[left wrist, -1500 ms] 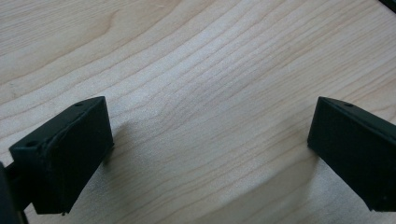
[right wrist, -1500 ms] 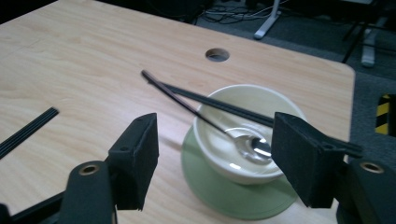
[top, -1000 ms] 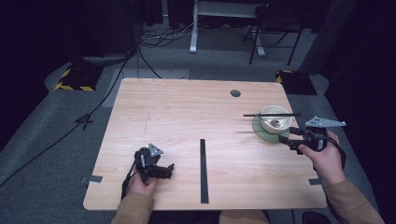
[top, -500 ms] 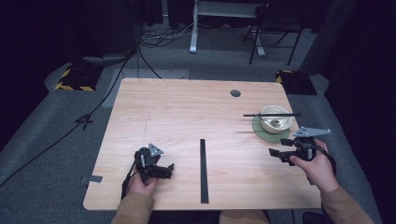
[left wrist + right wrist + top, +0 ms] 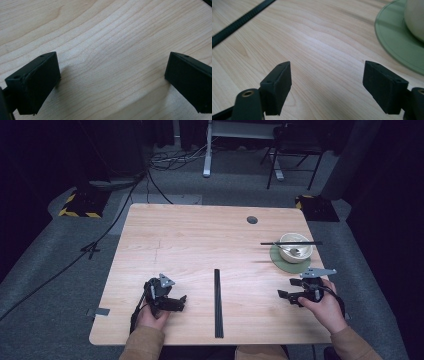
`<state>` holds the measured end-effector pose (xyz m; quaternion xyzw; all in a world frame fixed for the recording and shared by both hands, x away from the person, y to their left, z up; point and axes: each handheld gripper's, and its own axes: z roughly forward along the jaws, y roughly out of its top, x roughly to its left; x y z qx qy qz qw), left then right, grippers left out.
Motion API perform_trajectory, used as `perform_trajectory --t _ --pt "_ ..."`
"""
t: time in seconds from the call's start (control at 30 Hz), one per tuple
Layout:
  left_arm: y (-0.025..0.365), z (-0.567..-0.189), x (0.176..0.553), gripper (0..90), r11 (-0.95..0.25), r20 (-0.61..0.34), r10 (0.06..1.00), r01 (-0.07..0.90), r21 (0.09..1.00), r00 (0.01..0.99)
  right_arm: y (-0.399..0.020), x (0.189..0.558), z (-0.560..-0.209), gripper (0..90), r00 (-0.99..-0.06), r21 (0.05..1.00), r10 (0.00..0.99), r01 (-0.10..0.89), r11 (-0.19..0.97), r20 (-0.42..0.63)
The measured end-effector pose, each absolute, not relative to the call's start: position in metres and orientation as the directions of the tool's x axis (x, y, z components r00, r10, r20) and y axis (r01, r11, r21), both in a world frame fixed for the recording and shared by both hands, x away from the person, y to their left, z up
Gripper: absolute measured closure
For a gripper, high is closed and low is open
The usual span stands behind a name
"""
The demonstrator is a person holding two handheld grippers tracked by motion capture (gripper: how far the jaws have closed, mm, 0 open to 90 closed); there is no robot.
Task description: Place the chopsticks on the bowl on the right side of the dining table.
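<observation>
wooden bench with black strip lying front centre. green plate at right carrying cream bowl, black chopsticks across its rim. left tongs and right tongs low over bare wood, both spread wide, gripping nothing.

a strip lay on the table between the left gripper and the right gripper. just beyond the right gripper a bowl sat on a plate, with what looked like chopsticks across its rim.
</observation>
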<state>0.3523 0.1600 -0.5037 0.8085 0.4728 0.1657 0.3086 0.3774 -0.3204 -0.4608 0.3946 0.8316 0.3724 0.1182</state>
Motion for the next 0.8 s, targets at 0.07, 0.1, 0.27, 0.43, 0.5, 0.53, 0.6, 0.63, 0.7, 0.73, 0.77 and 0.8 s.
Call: perform_trajectory --t 0.07,0.1,0.27,0.43,0.5,0.53,0.6,0.63,0.7,0.73,0.77,0.8 --pt "0.160 -0.504 0.352 0.3 -0.363 -0.023 0.867 0.662 0.656 0.498 -0.317 0.376 -0.466 23.5 -0.663 0.710 0.744 0.565 0.420 0.087" --pt "0.160 -0.504 0.352 0.3 -0.363 -0.024 0.867 0.662 0.656 0.498 -0.316 0.375 -0.469 23.5 -0.667 0.707 0.741 0.562 0.429 0.079" --pt "0.160 -0.504 0.352 0.3 -0.363 -0.024 0.867 0.662 0.656 0.498 -0.310 0.372 -0.480 22.2 -0.679 0.704 0.730 0.556 0.442 0.078" --pt "0.160 -0.504 0.352 0.3 -0.363 -0.024 0.867 0.662 0.656 0.498 -0.306 0.367 -0.487 22.0 -0.690 0.712 0.721 0.538 0.451 0.065" --pt "0.160 -0.504 0.352 0.3 -0.363 -0.024 0.867 0.662 0.656 0.498 -0.304 0.365 -0.489 22.0 -0.688 0.719 0.723 0.532 0.447 0.060" --pt "0.160 -0.504 0.352 0.3 -0.363 -0.023 0.867 0.662 0.656 0.498 -0.304 0.364 -0.490 22.0 -0.688 0.722 0.723 0.526 0.449 0.051" --pt "0.160 -0.504 0.352 0.3 -0.363 -0.024 0.867 0.662 0.656 0.498 -0.303 0.361 -0.492 22.0 -0.684 0.740 0.728 0.510 0.439 0.040" --pt "0.160 -0.504 0.352 0.3 -0.363 -0.024 0.867 0.662 0.656 0.498 -0.302 0.359 -0.493 22.1 -0.686 0.747 0.727 0.500 0.439 0.032" --pt "0.160 -0.504 0.352 0.3 -0.363 -0.023 0.867 0.662 0.656 0.498 -0.301 0.356 -0.495 22.3 -0.687 0.756 0.726 0.487 0.437 0.023" --pt "0.160 -0.504 0.352 0.3 -0.363 -0.024 0.867 0.662 0.656 0.498 -0.300 0.355 -0.496 22.3 -0.686 0.761 0.727 0.483 0.433 0.021" --pt "0.160 -0.504 0.352 0.3 -0.363 -0.024 0.867 0.662 0.656 0.498 -0.299 0.354 -0.497 22.3 -0.683 0.766 0.730 0.482 0.426 0.024" --pt "0.160 -0.504 0.352 0.3 -0.363 -0.024 0.867 0.663 0.655 0.498 -0.298 0.353 -0.498 22.3 -0.685 0.768 0.729 0.479 0.425 0.023"
